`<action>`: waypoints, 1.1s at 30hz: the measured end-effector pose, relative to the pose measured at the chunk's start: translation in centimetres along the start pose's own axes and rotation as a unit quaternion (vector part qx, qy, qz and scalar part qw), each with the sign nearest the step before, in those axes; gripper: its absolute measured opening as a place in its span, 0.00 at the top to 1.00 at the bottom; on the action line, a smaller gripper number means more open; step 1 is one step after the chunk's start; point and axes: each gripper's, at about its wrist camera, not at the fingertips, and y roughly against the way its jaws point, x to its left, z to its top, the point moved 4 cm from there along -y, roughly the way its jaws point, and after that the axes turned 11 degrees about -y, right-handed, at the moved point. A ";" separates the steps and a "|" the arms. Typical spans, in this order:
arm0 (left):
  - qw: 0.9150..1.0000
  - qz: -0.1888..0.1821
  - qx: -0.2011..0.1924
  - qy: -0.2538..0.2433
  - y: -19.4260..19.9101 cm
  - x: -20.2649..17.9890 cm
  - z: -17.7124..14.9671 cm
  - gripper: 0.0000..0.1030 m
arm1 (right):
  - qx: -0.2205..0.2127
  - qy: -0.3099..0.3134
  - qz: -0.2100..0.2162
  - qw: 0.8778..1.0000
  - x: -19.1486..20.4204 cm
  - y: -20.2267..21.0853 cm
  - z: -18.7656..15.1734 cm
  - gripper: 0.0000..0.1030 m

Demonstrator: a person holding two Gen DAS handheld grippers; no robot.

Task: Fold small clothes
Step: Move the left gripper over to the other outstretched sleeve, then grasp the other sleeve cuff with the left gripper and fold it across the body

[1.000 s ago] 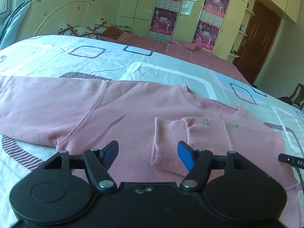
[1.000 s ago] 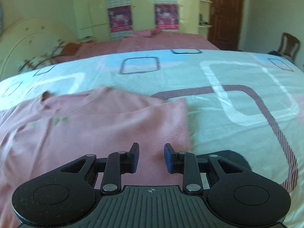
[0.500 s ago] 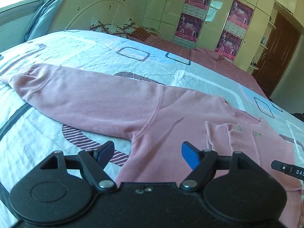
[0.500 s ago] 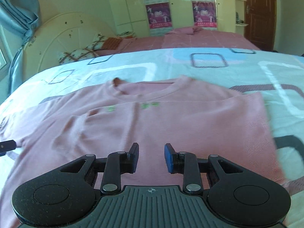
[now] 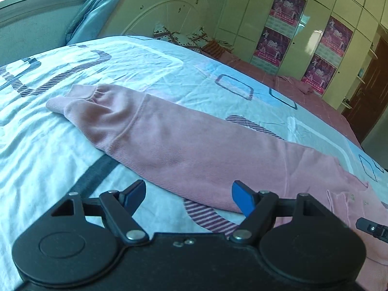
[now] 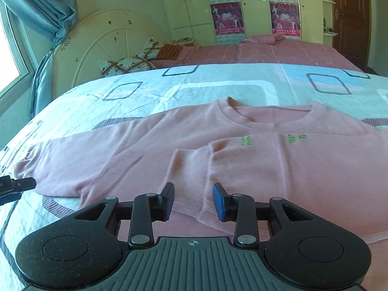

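Left gripper (image 5: pixel 188 195) has its jaws wide apart with nothing between them, hanging over the near edge of the bed (image 5: pixel 43 150) beside the stretched-out sleeve (image 5: pixel 174 143); right gripper (image 6: pixel 193 200) has its jaws partway apart and opening, also empty, over the lower front of the pink sweater (image 6: pixel 303 169). The sweater lies flat across the bed, chest up, collar (image 6: pixel 269 116) toward the far side, one sleeve already folded in over the chest with its cuff (image 6: pixel 191 169) just ahead of the right gripper, the other sleeve running out straight toward the headboard end, its cuff (image 5: pixel 80 99) lying on the sheet. Risks, I'd judge: a grab on the long sleeve may pinch the bedsheet along with it, since both are thin and wrinkled; lifting the sleeve mid-length could let the cuff trail and fold crooked; dragging the body could undo the sleeve already folded in. Hard to see: the sweater's hem is behind both gripper bodies, its far shoulder is cut off at the right-wrist view's edge, the small green chest marks (image 6: pixel 246 140) are unreadable, and the other gripper shows only as a dark tip at each view's side.
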 end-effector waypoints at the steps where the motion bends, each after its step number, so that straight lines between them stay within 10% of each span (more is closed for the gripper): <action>1: 1.000 0.003 0.001 0.005 -0.2 0.8 0.1 0.26 | -0.001 0.003 -0.001 1.000 0.6 -0.3 0.0 0.60; 23: 0.983 -0.017 -0.012 0.183 -6.6 13.3 3.5 0.30 | -0.004 -0.004 -0.069 0.998 1.1 -3.9 0.7 0.59; 28: 0.978 -0.010 -0.029 0.208 -8.3 15.1 4.0 0.84 | -0.020 -0.018 -0.098 0.995 -0.3 -4.3 1.0 0.59; 33: 0.981 -0.009 -0.049 0.190 -7.5 14.2 5.0 0.95 | 0.012 -0.016 -0.107 0.994 -1.3 -6.0 0.4 0.59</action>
